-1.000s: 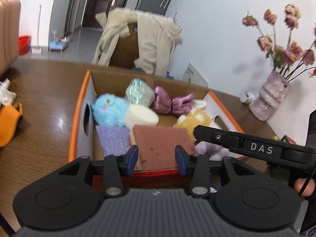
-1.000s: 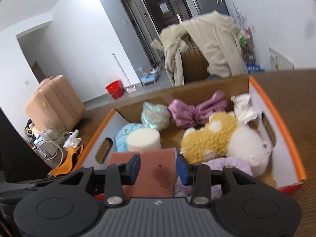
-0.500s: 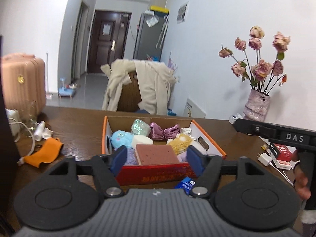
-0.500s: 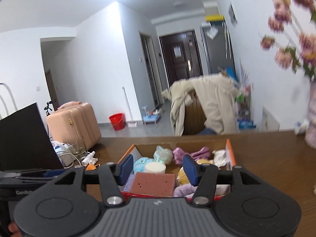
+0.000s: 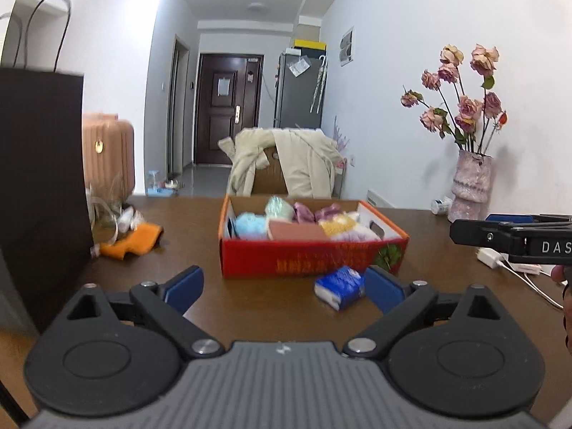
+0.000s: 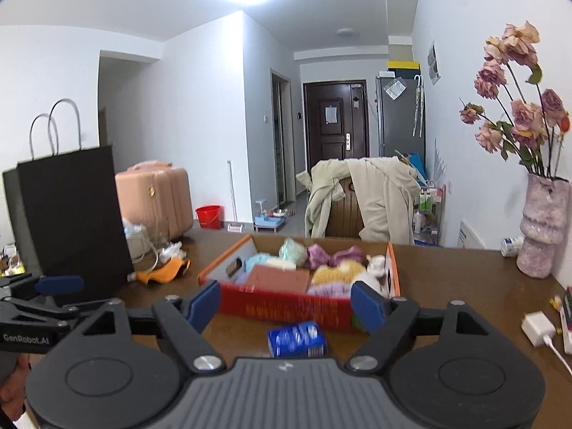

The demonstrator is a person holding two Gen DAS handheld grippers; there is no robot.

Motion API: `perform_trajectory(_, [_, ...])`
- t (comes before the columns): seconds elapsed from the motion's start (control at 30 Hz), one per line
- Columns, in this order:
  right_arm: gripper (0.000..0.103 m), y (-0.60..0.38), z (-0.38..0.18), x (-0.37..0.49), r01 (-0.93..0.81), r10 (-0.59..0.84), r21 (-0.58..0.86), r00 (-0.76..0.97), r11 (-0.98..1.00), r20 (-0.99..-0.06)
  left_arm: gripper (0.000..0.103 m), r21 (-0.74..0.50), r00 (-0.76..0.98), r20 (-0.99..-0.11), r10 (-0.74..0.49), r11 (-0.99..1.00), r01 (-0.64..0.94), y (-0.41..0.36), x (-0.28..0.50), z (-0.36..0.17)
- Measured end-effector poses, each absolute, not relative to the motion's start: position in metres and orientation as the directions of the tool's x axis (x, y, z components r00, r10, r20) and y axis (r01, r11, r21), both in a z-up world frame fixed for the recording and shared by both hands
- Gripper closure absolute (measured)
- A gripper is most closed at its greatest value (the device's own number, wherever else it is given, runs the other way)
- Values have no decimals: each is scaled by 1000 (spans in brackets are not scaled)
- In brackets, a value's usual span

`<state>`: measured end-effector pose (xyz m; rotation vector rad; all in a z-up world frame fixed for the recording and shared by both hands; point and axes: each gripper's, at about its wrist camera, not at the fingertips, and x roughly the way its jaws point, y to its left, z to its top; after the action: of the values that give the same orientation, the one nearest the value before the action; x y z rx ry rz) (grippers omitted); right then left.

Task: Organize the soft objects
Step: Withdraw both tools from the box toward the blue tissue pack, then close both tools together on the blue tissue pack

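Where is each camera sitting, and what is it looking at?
Left wrist: sits on the left gripper, open and empty, facing the box of soft toys across the table; the right gripper pokes in.
Right wrist: sits on the right gripper, open and empty, facing the same box; the left gripper and a bit of hand show.
Both share: the box, the blue packet, the vase.

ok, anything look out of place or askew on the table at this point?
Two soft-looking things sit outside the red box: a blue tissue pack lying skewed on the table in front of it, and an orange cloth item crumpled to its left by the black bag. Inside the box, nothing looks spilled.
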<state>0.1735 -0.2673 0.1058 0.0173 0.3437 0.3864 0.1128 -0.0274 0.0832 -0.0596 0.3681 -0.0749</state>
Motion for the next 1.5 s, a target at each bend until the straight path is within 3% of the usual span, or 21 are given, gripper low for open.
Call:
perform_trajectory(0.37, [22,-283,59,117,-348,368,123,847,929,-383,3,-94,913,-390,-115,992,84,-42,91,56])
perform_trajectory(0.7, [26,-295,42,149,-306,340,149,832,940,-438,7,-156,884,-444,-148,984,86,-56,151,42])
perform_trajectory(1.0, [46,-287,30,234,-327,370,175,783,928,-500,28,-255,822,-531,-208,964,79,-61,245,25])
perform_trajectory(1.27, [61,-275,5,320,-338,411,234,733,912,-542,60,-364,703,-638,-313,928,82,-65,325,-13])
perform_trajectory(1.47, [68,-272,-19,372,-340,466,321,684,884,-560,70,-418,675,-634,-378,901,112,-51,342,-23])
perform_trajectory(1.5, [73,-272,-22,376,-340,477,336,677,878,-561,70,-424,678,-629,-380,899,111,-48,343,-23])
